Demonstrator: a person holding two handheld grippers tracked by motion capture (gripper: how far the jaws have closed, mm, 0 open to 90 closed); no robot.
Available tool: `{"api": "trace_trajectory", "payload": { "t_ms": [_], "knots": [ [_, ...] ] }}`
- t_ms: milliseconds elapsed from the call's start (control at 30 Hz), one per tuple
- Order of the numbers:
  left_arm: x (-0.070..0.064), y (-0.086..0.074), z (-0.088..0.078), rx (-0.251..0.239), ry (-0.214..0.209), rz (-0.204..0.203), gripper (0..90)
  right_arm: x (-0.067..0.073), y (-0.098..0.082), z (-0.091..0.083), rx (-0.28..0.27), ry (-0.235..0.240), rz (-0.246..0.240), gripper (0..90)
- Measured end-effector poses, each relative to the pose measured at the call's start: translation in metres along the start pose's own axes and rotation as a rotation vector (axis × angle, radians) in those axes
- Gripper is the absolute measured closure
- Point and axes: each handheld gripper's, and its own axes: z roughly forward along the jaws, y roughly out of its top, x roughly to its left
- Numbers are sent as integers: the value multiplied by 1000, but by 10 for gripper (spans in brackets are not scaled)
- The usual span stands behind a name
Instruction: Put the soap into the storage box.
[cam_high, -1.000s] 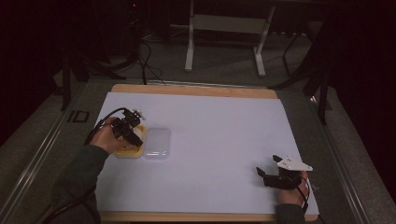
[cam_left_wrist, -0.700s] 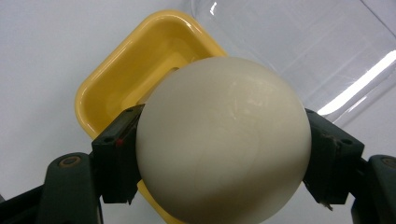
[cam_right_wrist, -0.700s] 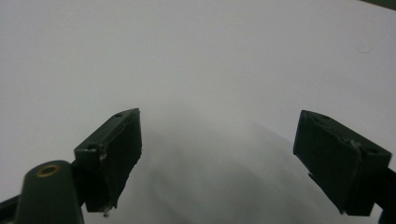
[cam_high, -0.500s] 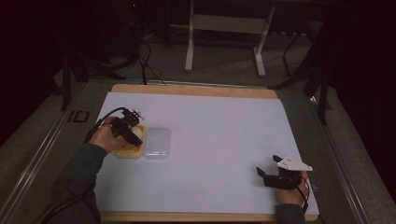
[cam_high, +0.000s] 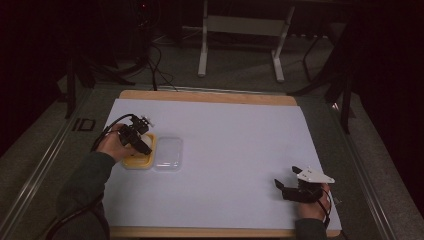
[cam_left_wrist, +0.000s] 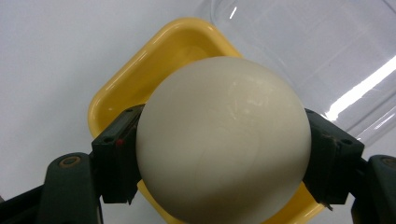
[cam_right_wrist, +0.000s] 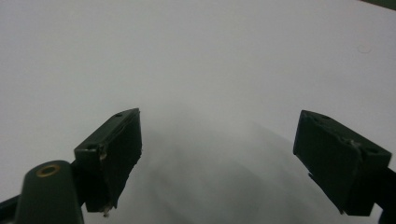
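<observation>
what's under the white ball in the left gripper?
The yellow tray lies under the ball, which the left gripper clamps. The ball covers most of the tray's floor, so whether they touch can't be told. A clear lid lies beside the tray.

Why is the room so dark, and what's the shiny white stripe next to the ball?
High view: lamps light the white table, the room behind stays black. Left gripper view: the stripe is glare on the clear lid beside the ball. Right gripper view: soft grey shadow between the jaws.

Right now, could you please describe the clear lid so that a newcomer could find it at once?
Start at the white table sheet and go to its left side, where the yellow tray sits. The clear lid lies flat right beside it, see-through and colourless, unlike the yellow tray.
</observation>
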Motion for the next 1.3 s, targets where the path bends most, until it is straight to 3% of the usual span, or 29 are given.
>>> {"api": "trace_trajectory", "payload": {
  "t_ms": [533, 733, 900, 1133, 1300],
  "knots": [
    [4, -4, 7, 45, -12, 6, 254, 0, 0, 0, 2, -1, -3, 154],
    [2, -6, 13, 85, 7, 36, 254, 0, 0, 0, 2, -1, -3, 154],
    [1, -7, 18, 97, -4, 44, 253, 0, 0, 0, 1, -1, -4, 154],
    [1, -7, 21, 110, -21, 29, 249, 0, 0, 0, 2, -1, -6, 154],
    [-3, -6, 23, 145, -20, 63, 217, 1, 0, 1, 6, 0, -9, 154]
  ]
}}
